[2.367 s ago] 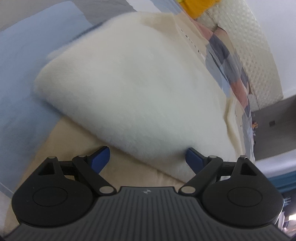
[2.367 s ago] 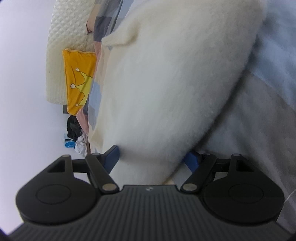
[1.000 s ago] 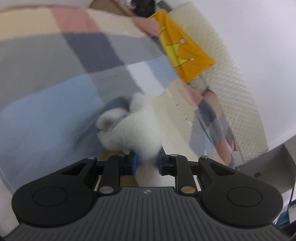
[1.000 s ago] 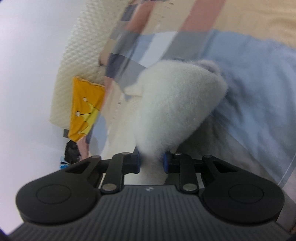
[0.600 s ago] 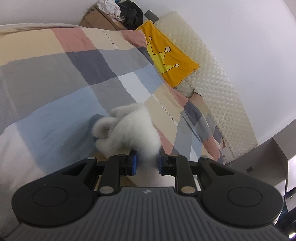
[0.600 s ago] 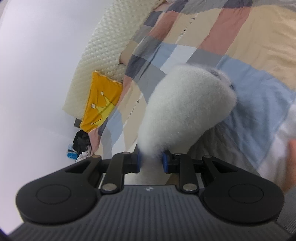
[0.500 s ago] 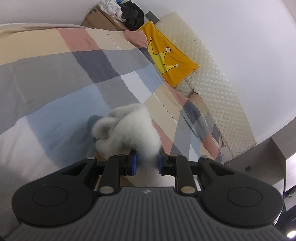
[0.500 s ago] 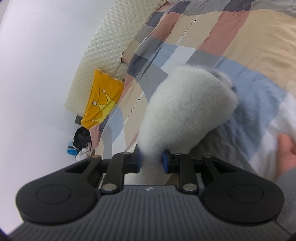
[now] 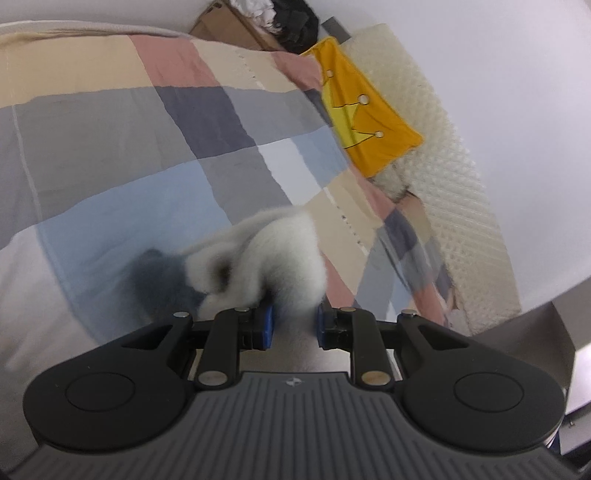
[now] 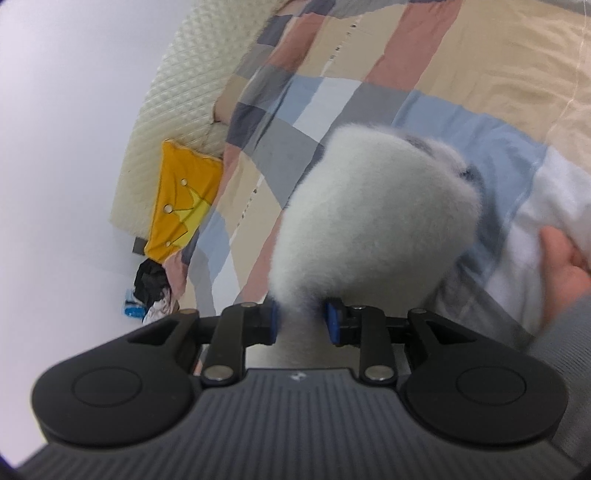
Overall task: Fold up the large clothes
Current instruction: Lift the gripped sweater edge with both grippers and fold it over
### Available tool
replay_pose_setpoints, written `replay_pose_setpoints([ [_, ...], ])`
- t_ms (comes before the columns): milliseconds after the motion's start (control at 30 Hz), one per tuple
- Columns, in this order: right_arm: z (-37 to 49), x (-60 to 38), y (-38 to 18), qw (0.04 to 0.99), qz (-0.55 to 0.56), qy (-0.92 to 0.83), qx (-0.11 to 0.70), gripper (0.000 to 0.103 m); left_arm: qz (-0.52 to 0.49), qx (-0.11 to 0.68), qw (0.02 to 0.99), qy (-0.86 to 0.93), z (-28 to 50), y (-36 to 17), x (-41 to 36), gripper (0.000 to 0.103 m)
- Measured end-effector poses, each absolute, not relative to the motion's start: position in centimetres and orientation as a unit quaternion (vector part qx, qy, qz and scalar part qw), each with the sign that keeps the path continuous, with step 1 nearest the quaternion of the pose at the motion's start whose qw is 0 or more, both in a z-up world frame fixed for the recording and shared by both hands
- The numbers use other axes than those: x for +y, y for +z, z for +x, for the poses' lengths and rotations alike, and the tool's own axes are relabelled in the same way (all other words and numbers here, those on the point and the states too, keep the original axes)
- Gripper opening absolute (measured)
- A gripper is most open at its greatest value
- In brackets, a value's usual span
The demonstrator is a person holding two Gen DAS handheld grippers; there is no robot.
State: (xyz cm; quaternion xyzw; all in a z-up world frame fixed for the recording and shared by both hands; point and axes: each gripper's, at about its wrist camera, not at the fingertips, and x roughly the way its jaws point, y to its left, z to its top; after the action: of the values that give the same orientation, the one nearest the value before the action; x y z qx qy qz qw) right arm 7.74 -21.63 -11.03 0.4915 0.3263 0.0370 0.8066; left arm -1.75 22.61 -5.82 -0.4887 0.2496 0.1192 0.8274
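A fluffy white fleece garment (image 9: 273, 254) hangs bunched above the patchwork bed quilt (image 9: 129, 147). My left gripper (image 9: 293, 326) is shut on one bunched edge of it, blue pads pressing the pile from both sides. In the right wrist view the same fleece garment (image 10: 369, 206) bulges out ahead of my right gripper (image 10: 301, 321). Its jaws are opening slightly, with a narrow neck of fleece still between the pads and touching them. The part of the garment below both grippers is hidden.
The quilt (image 10: 443, 74) covers the whole bed. A yellow crown pillow (image 9: 365, 122) and a cream quilted headboard pad (image 9: 454, 184) lie at the bed's far end. A person's hand (image 10: 565, 266) and grey sleeve show at the right edge. A cardboard box (image 9: 229, 26) and piled clothes (image 9: 280, 14) stand beyond the bed.
Both grippers went from open around the fleece to shut on it, then rose with it off the bed. A hand came into the right wrist view.
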Motion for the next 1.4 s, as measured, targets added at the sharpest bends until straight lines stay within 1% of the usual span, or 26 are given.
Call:
replay_pose_setpoints([
  [267,14.1,-21.8,-14.9,0.77,0.531,-0.009,0.354,0.031,-0.472,0.294,0.817,0.15,7.1,-8.3,23.3,0.025],
  [533,18.0,-21.4,-18.2,0.783,0.515,-0.009,0.35,0.03,-0.449,0.309,0.827,0.14,12.8,-12.5,24.4,0.026],
  [833,19.3,-21.2,-19.5,0.811,0.493,0.02,0.316,0.03,-0.47,0.31,0.819,0.115,15.7,-16.6,26.1,0.029],
  [967,19.9,-21.0,-19.6,0.819,0.478,0.022,0.315,0.03,-0.443,0.318,0.83,0.116,16.6,-16.7,25.7,0.029],
  [1200,19.7,-21.4,-19.6,0.824,0.473,0.041,0.311,0.029,-0.438,0.316,0.834,0.113,16.8,-16.6,25.6,0.03],
  [1267,19.7,-21.3,-19.2,0.829,0.461,0.048,0.313,0.032,-0.435,0.314,0.837,0.11,16.4,-16.1,25.4,0.036],
  [1300,19.7,-21.3,-19.0,0.83,0.459,0.052,0.312,0.033,-0.433,0.31,0.84,0.105,16.3,-15.9,25.3,0.045],
  [1333,19.6,-21.3,-18.9,0.83,0.459,0.059,0.312,0.038,-0.434,0.307,0.841,0.1,16.0,-15.7,25.1,0.055],
  [1367,19.6,-21.3,-18.7,0.83,0.459,0.069,0.31,0.045,-0.436,0.306,0.841,0.093,15.8,-15.6,25.0,0.061],
  [1400,19.6,-21.2,-18.5,0.828,0.461,0.083,0.308,0.051,-0.437,0.305,0.842,0.086,15.6,-15.4,24.8,0.072],
])
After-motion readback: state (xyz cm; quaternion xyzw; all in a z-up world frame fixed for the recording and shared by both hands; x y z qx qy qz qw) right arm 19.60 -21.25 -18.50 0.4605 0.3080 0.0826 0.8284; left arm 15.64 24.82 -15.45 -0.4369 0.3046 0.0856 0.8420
